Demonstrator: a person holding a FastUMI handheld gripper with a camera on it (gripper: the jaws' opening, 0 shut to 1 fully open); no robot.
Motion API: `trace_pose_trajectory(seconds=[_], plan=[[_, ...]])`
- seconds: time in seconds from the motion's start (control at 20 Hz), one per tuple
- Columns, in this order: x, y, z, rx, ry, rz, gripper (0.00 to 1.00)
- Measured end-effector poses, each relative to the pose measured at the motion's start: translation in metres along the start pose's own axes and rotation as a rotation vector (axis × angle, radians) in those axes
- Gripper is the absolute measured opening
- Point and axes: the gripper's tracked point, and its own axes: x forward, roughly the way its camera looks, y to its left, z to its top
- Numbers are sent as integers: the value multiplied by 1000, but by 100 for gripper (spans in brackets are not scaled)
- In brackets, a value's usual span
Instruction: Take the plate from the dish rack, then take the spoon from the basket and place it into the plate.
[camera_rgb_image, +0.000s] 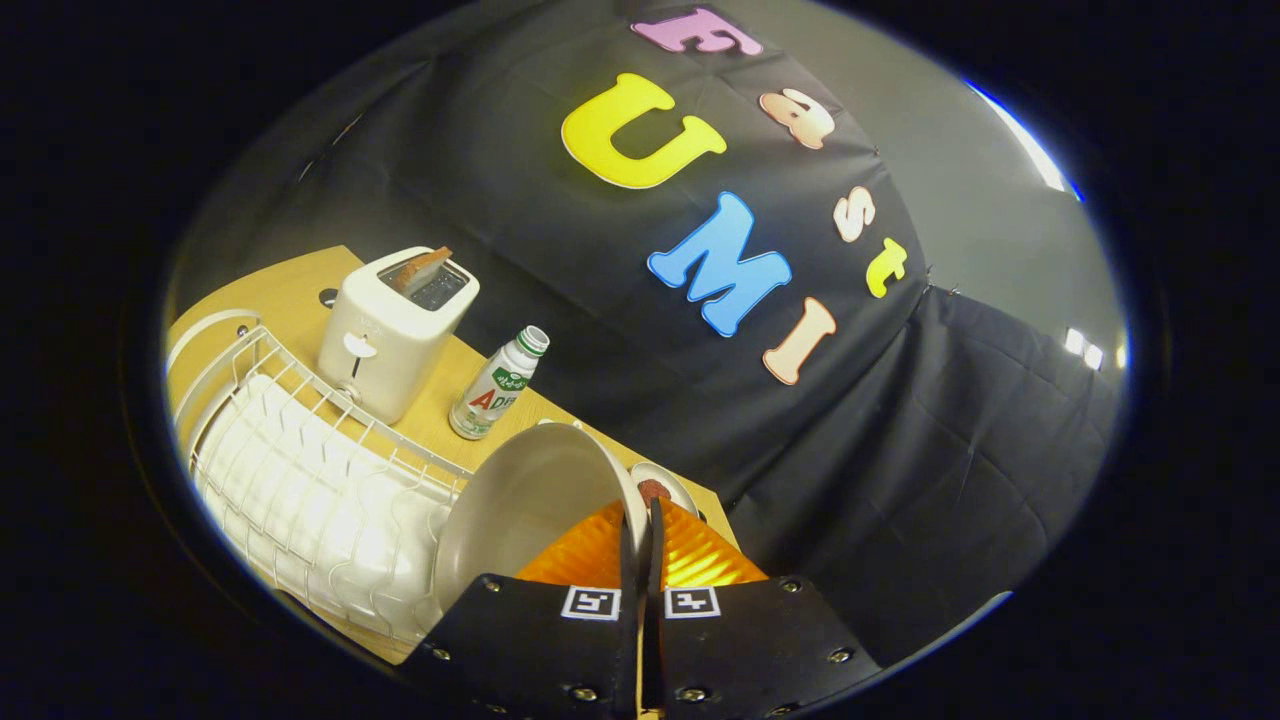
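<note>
Because its rim was pinched between the closed gripper (644, 520) fingers, the plate (530, 500) hung tilted just beside the dish rack (310, 480).

A staged kitchen counter inside a booth. A wooden tabletop (290, 290) carries kitchen things: a white wire dish rack (310, 480) at nine o'clock, a cream toaster (390, 335) with a slice of bread in its slot at ten o'clock, and a small drink bottle (495, 385) just beside it. Black cloth hangs behind as the wall.
</note>
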Motion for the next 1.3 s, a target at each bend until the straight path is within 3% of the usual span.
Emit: trace_pose_trajectory(seconds=[0.35,0.55,1.0,1.3], plan=[[-62,-44,-11,53,-18,-38,2],[-104,-49,-25,83,-26,-19,2],[-175,-16,-79,150,3,133,2],[-190,12,-128,259,81,237,2]])
